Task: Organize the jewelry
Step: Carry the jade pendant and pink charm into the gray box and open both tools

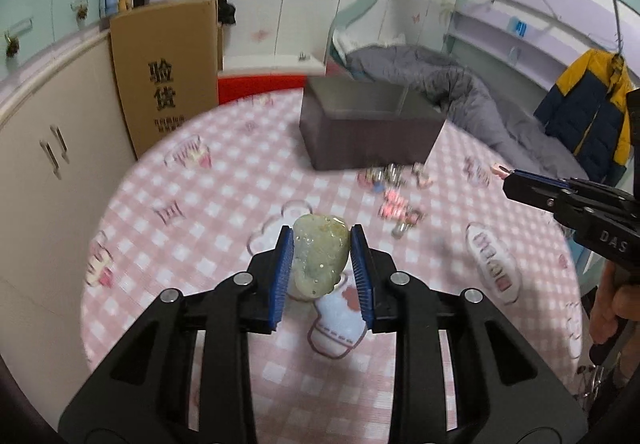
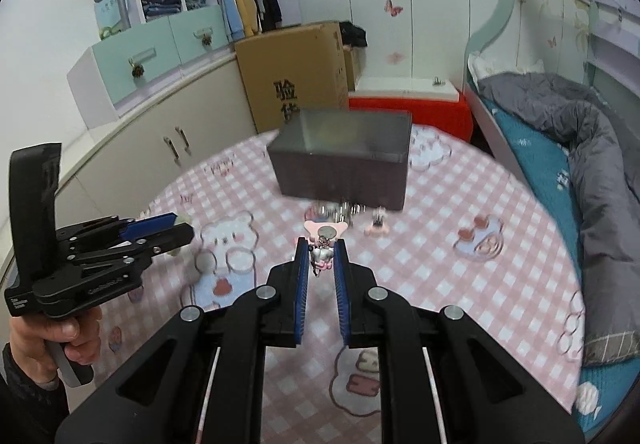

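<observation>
The left hand-held gripper (image 1: 322,244) is clamped on a pale green, glossy carved jade stone (image 1: 318,254), its blue ribbed pads (image 1: 285,264) pressing both sides of the stone above the desk (image 1: 180,228), which is covered in a pink-and-white checked cloth with cartoon prints. From the right wrist view the same gripper (image 2: 182,226) shows at the left edge, held by a hand (image 2: 60,340), with a pale bit of the stone just visible at its tips.

The right hand-held gripper (image 2: 320,256) is closed on a small silver-and-pink charm pendant (image 2: 322,256), which sits between its blue pads (image 2: 302,284). In the left wrist view this gripper (image 1: 506,176) reaches in from the right with a small pink piece at its tip.

A dark grey rectangular open-top box (image 1: 368,132) stands at the far part of the desk. Just in front of it lies a loose scatter of small silver and pink jewelry pieces (image 1: 394,196), blurred in both views; seen from the right wrist, they (image 2: 344,214) lie between the box (image 2: 344,164) and the gripper tips. A tall brown cardboard carton (image 1: 164,72) stands behind the desk against the cabinets.
</observation>
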Motion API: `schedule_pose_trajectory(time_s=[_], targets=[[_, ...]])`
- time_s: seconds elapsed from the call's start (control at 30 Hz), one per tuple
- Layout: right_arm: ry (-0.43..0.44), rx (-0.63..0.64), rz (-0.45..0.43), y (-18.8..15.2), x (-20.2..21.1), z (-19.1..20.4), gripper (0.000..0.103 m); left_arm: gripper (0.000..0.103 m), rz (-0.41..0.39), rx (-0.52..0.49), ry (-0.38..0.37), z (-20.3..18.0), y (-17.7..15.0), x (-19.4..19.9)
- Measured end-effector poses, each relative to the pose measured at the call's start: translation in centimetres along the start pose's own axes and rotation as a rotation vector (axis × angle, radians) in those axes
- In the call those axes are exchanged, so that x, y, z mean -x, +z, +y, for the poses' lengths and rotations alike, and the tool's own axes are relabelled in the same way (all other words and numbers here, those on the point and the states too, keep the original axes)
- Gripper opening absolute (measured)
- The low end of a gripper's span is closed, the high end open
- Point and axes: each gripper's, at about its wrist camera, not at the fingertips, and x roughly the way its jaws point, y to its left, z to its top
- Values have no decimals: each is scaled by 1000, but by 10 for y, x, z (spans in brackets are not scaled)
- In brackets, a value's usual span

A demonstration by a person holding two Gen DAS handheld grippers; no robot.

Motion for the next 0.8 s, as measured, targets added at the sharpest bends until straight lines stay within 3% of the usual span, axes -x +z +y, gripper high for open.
schedule_pose_trajectory(time_s=[0.2,0.43,0.8], targets=[[-12,41,-84,44,27,-1,11,29,-108,-23,-13,-7,43,33],[-7,48,-152,96,42,-11,11,29,-188,-40,-19,-20,98,43],[44,-12,-83,141,-15,-35,11,29,-99,-51,-68,-35,160,-25]])
